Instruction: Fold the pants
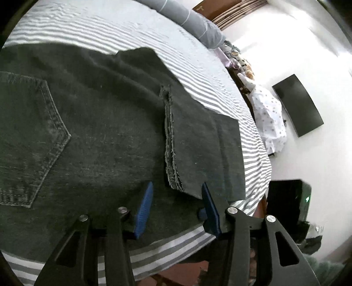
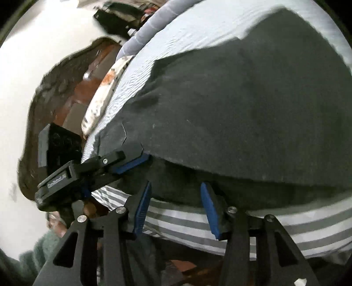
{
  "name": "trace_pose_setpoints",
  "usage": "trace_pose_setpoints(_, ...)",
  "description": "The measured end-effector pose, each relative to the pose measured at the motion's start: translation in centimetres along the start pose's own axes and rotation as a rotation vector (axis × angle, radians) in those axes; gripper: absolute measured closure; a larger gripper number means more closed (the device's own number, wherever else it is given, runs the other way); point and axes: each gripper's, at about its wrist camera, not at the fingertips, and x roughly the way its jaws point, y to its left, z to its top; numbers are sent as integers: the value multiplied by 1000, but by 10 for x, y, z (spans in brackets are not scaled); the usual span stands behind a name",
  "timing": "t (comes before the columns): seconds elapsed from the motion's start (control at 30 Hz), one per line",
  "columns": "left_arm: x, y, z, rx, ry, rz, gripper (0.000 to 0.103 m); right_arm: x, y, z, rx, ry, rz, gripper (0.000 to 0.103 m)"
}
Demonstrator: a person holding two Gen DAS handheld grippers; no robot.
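Note:
Dark denim pants (image 1: 105,123) lie folded on a grey-and-white striped bed (image 1: 154,44). A back pocket (image 1: 33,140) shows at left, and frayed leg hems (image 1: 171,140) lie across the middle. My left gripper (image 1: 177,189) is open, its blue pads straddling the hems' near end just above the cloth. In the right wrist view the pants (image 2: 242,105) fill the bed. My right gripper (image 2: 176,189) is open at their near edge, holding nothing. The left gripper (image 2: 129,162) also shows in the right wrist view, at the pants' left corner.
A grey bolster (image 1: 191,19) lies along the bed's far edge. A dark monitor (image 1: 297,105) hangs on the white wall, with patterned cloth (image 1: 268,116) beside the bed. A black box (image 2: 59,143) stands on the floor at left. The bed's near edge (image 2: 220,228) hangs below my right gripper.

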Motion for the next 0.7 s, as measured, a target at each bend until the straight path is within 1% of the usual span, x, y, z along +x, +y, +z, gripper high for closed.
trace_pose_setpoints(0.07, 4, -2, 3, 1, 2, -2, 56, -4, -12, 0, 53, -39, 40, 59)
trace_pose_setpoints(0.17, 12, -6, 7, 1, 11, -9, 55, -17, -30, 4, 124, -88, 64, 59)
trace_pose_setpoints(0.3, 25, -13, 12, -3, 12, -6, 55, -41, -59, 7, 218, -169, 69, 59)
trace_pose_setpoints(0.37, 29, -15, 14, -13, -1, -3, 55, -51, -72, 8, 270, -218, 62, 59)
trace_pose_setpoints(0.57, 33, -23, 11, -11, -29, 42, 55, -86, -98, 7, 334, -329, 39, 59)
trace_pose_setpoints(0.63, 35, -27, 10, -5, -29, 61, 56, -94, -105, 7, 358, -344, 44, 59)
trace_pose_setpoints(0.7, 37, -30, 11, 5, -42, 79, 69, -93, -108, 8, 379, -347, 55, 60)
